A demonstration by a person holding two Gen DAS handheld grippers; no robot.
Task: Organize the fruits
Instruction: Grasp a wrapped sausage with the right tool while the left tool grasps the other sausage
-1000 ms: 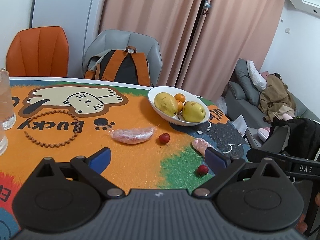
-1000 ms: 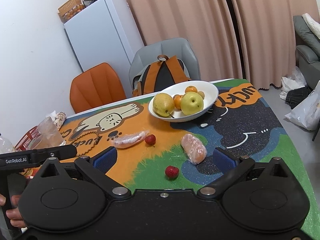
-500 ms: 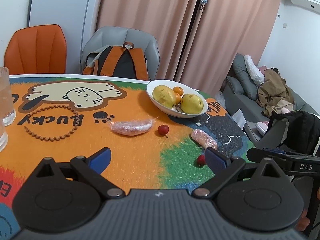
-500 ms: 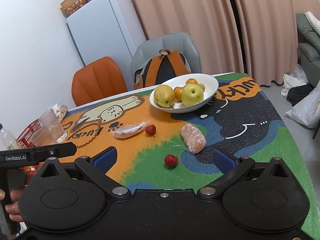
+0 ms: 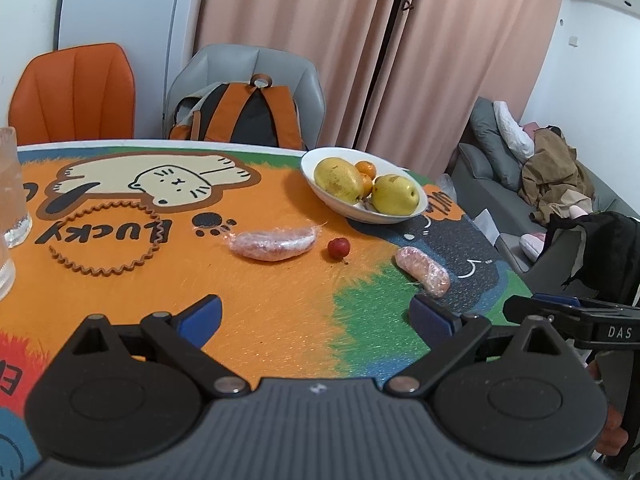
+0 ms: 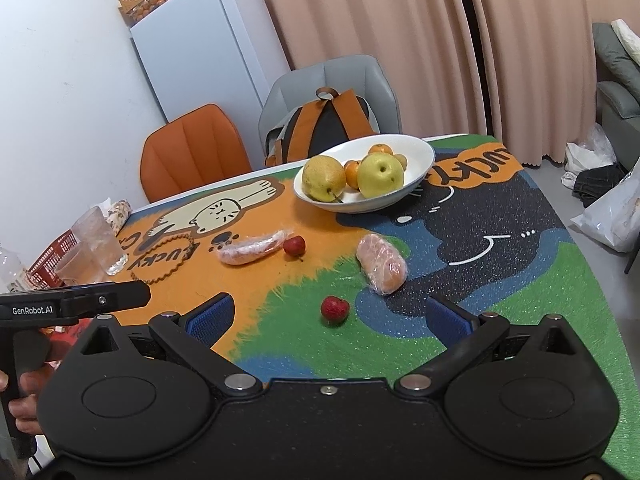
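Observation:
A white bowl point(image 5: 416, 190) point(image 6: 424, 160) holds two yellow pears and small oranges at the far side of the table. Two plastic-wrapped fruits lie on the mat: a long one point(image 5: 274, 243) point(image 6: 254, 248) and a stubby one point(image 5: 423, 271) point(image 6: 382, 265). A small red fruit point(image 5: 339, 247) point(image 6: 294, 245) lies between them. A strawberry point(image 6: 334, 309) lies nearer, just ahead of my right gripper point(image 6: 328, 318), which is open and empty. My left gripper point(image 5: 316, 318) is open and empty above the mat's near part; the strawberry is hidden in its view.
Drinking glasses point(image 5: 12, 196) point(image 6: 98, 242) stand at the table's left. A red basket point(image 6: 48, 264) sits beside them. An orange chair point(image 5: 74, 94) and a grey chair with a backpack point(image 5: 248, 116) stand behind the table. A sofa point(image 5: 520, 168) is at the right.
Both grippers have drawn back slightly toward the table's near edge and stay open. In the left wrist view the strawberry has slipped behind the right finger. Nothing on the table moved.

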